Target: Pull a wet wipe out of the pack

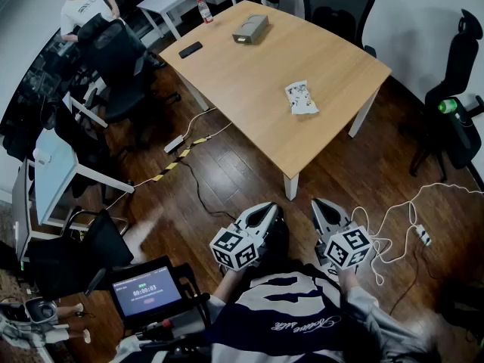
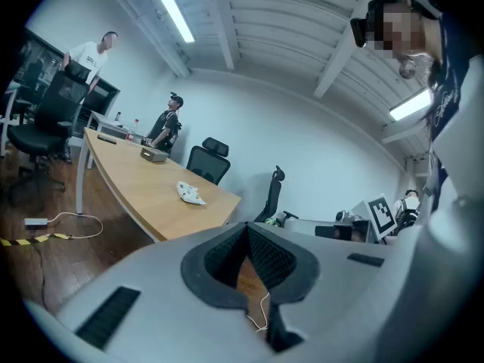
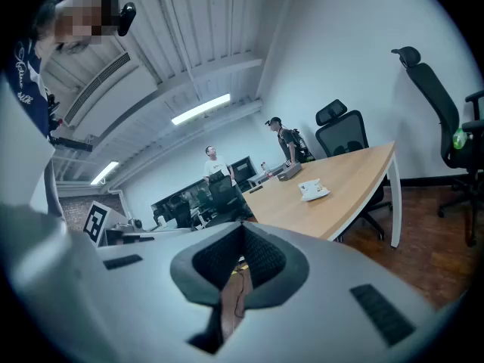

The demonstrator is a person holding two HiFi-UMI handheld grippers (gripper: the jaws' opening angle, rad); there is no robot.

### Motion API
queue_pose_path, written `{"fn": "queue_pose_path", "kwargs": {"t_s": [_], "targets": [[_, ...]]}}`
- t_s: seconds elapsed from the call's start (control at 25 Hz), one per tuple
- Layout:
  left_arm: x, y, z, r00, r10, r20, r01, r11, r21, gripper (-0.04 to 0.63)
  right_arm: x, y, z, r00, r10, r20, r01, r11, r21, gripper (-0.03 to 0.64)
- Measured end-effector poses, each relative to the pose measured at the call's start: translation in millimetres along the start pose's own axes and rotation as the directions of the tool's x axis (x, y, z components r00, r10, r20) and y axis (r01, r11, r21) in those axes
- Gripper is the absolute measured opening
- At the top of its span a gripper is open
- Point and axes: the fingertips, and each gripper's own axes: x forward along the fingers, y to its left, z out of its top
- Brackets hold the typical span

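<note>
The wet wipe pack [image 1: 301, 98], white with a dark print, lies flat on the wooden table [image 1: 249, 74] near its right edge. It shows small in the left gripper view [image 2: 190, 193] and in the right gripper view [image 3: 313, 190]. Both grippers are held side by side close to the person's body, over the wooden floor and well short of the table. My left gripper [image 1: 270, 207] [image 2: 246, 227] has its jaws together at the tips, nothing between them. The right gripper [image 1: 318, 203] [image 3: 243, 228] is shut and empty too.
On the table's far end sit a grey box [image 1: 250, 29], a black phone [image 1: 190, 49] and a bottle [image 1: 204, 10]. Office chairs [image 1: 121, 66] stand around. Cables and a white power strip [image 1: 423, 235] lie on the floor at right. A person [image 1: 82, 6] stands far left.
</note>
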Motion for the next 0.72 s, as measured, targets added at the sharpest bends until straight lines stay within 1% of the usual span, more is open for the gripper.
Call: {"fn": "queue_pose_path", "kwargs": {"t_s": [0.12, 0.2, 0.36, 0.52, 0.72], "targets": [[20.9, 32.8, 23.8, 1.000, -0.010, 0.004, 0.010, 1.000, 0.008, 0.003, 33.9, -10.9, 9.5, 1.000, -0.004, -0.012, 0.004, 1.000, -0.006, -0.005], [35.7, 58.8, 46.6, 1.000, -0.018, 0.006, 0.018, 1.000, 0.015, 0.003, 63.2, -17.3, 21.1, 1.000, -0.009, -0.020, 0.009, 1.000, -0.009, -0.005], [70.5, 116.8, 91.3, 0.999, -0.030, 0.017, 0.030, 1.000, 0.000, 0.003, 126.2, -36.8, 52.0, 0.999, -0.035, -0.032, 0.035, 0.999, -0.010, -0.005], [91.4, 145.7, 106.7, 0.998, -0.058, 0.005, 0.058, 0.998, -0.008, 0.003, 154.3, -52.7, 68.7, 0.998, -0.070, -0.010, 0.070, 0.998, 0.000, -0.005], [121.0, 172.8, 113.9, 0.994, -0.104, -0.025, 0.103, 0.994, -0.035, 0.003, 176.1, -80.1, 80.6, 0.989, -0.148, -0.012, 0.148, 0.989, 0.012, -0.005]]}}
